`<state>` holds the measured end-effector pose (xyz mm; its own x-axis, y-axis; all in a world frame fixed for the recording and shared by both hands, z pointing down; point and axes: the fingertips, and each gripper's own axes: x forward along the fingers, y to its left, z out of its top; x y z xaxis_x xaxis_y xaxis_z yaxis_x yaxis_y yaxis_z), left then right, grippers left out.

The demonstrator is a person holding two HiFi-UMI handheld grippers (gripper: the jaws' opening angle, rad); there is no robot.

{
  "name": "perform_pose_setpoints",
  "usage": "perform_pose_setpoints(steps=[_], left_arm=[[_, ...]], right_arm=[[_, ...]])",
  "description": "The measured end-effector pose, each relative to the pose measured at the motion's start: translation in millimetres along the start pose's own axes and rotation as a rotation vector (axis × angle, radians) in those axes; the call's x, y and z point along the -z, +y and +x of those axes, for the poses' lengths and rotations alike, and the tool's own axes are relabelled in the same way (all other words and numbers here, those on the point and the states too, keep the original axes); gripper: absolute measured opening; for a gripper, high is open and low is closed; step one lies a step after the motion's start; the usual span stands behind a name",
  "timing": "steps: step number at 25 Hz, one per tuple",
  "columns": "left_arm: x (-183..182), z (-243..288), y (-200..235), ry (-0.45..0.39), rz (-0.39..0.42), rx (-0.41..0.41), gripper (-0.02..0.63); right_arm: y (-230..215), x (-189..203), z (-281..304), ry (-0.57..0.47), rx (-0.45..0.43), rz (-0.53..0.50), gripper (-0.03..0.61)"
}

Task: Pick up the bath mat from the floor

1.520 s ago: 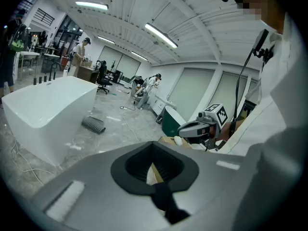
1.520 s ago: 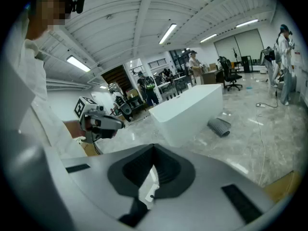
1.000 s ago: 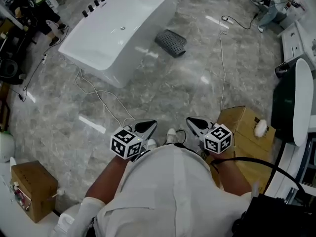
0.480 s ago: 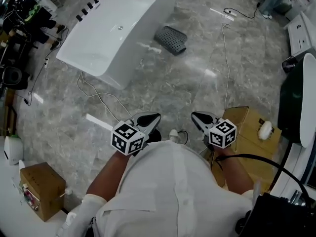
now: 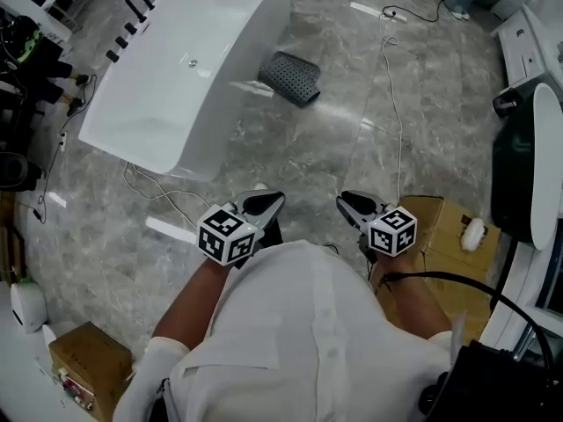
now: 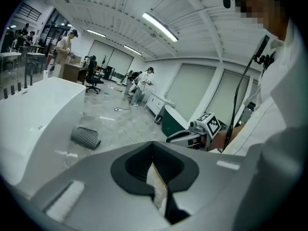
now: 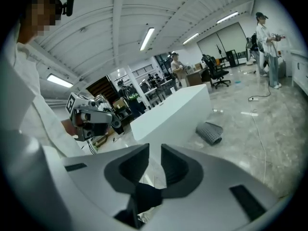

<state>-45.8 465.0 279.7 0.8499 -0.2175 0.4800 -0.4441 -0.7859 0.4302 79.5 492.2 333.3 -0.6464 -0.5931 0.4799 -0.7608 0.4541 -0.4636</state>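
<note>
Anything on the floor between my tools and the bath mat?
Nothing visible blocks the way: bare floor lies between the left tool, the right tool, whose empty jaws are opening, and the bath mat beside the bathtub. A thin white cable trails off to the right.

The grey marble-look floor is polished glossy; white bathtub is glazed smooth; dark grey perforated bath mat is finished matt.

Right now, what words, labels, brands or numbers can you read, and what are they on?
No text is readable in any view.
The left cube and right cube: square marker patterns only, no letters.
The label on the left box: too small to read.
</note>
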Motion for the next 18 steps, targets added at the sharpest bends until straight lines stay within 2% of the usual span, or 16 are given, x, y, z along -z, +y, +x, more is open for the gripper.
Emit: perform_pose_setpoints(steps=[5, 8, 12, 18], left_arm=[[-55, -3, 75, 0.0, 0.009, 0.046, 0.006], [-68, -5, 120, 0.023, 0.023, 0.062, 0.006], [-75, -6, 175, 0.062, 0.019, 0.058, 0.006], [-95, 22, 218, 0.068, -0.041, 0.048, 0.006]], right_arm=[[-22, -62, 58, -0.03, 0.054, 0.05, 0.044], [-42, -88, 92, -0.042, 0.085, 0.071, 0.044], [-61, -110, 134, -0.026, 0.103, 0.093, 0.044], [-121, -125, 178, -0.011, 0.086, 0.167, 0.044]])
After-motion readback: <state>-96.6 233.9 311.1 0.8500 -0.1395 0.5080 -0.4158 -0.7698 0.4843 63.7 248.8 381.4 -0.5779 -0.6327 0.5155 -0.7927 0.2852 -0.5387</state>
